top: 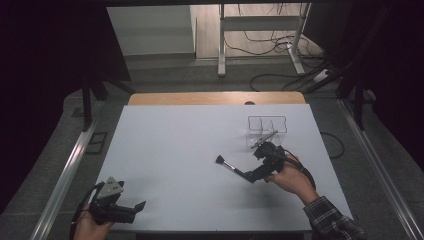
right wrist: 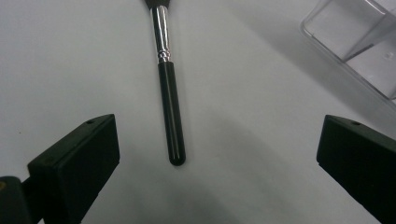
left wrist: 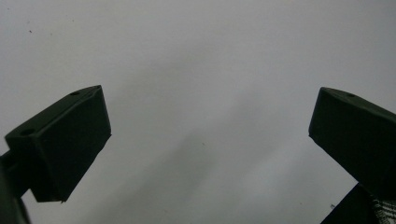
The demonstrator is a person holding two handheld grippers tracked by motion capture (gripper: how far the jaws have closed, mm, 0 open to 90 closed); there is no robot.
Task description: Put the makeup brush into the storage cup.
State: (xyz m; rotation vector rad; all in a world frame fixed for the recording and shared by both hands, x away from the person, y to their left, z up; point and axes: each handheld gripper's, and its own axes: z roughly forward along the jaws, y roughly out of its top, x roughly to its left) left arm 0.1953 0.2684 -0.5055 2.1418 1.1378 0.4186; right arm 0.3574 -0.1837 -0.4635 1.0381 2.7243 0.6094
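makeup brush point(top: 227, 165): 1, just left of the clear organiser | clear organiser point(top: 267, 131): 1, with 3 compartments | thin stick point(top: 264, 139) leaning in the organiser: 1 | grippers: 2 | worktop point(top: 175, 145): 1

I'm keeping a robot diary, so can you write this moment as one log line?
right gripper: open, black-handled silver-collared makeup brush lying between fingers | left gripper: open, idle | clear plastic organiser: holds one tool
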